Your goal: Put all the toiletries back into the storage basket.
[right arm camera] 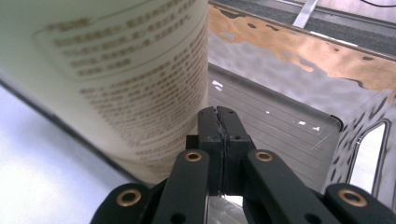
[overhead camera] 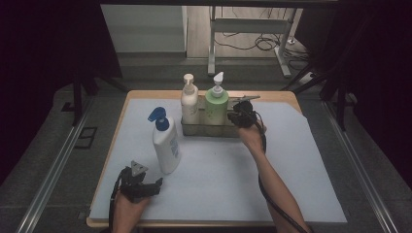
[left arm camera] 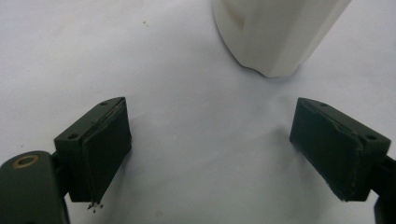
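Observation:
A metal tray (overhead camera: 209, 130) stands at the back middle of the table. It holds a white pump bottle (overhead camera: 189, 104) and a green pump bottle (overhead camera: 216, 104). My right gripper (overhead camera: 238, 110) is at the tray's right end. In the right gripper view its jaws (right arm camera: 219, 126) are pressed together on the thin tray wall (right arm camera: 280, 116), right beside the green bottle (right arm camera: 116, 70). A white bottle with a blue pump (overhead camera: 166, 145) stands upright on the sheet. My left gripper (overhead camera: 155, 185) rests near the front left, open and empty (left arm camera: 224, 144), a short way from that bottle's base (left arm camera: 275, 32).
A white sheet (overhead camera: 233, 174) covers most of the wooden table (overhead camera: 160, 93). The front edge is close to my left hand. Beyond the table stand a white desk frame (overhead camera: 252, 29) and floor cables (overhead camera: 262, 43). Metal rails (overhead camera: 53, 170) run along both sides.

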The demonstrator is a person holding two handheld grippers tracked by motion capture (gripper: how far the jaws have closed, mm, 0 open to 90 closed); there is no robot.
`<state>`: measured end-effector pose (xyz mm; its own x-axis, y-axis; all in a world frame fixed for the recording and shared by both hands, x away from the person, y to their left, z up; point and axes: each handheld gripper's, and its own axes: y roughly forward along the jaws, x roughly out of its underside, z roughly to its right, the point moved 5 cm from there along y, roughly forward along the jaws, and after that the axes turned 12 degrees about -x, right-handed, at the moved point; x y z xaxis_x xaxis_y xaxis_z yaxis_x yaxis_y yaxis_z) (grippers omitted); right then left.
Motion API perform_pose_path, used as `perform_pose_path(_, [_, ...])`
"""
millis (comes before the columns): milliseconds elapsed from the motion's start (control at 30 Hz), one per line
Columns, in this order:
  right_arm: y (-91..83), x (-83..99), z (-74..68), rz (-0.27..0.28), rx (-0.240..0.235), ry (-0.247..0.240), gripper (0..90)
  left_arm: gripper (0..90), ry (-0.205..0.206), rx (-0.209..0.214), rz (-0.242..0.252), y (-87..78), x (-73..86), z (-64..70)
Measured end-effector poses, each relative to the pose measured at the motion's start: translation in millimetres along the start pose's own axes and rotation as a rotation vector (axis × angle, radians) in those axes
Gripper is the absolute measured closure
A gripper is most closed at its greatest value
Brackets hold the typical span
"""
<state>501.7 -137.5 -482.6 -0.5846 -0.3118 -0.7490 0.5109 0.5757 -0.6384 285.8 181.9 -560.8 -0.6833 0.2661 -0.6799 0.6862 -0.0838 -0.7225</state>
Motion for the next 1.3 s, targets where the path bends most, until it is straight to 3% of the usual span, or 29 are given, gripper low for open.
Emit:
perform_pose_path(533, [11.5,-5.7,4.8,-0.002,-0.025,0.059,88.0,12.1,0.001,0.000,-0.001,0.0,0.0,-0.1])
perform_pose_path(1300, [22.4,-6.7,-8.9,-0.020,-0.044,0.044,87.5,12.0,0.001,0.000,-0.001,0.0,0.0,-0.2])
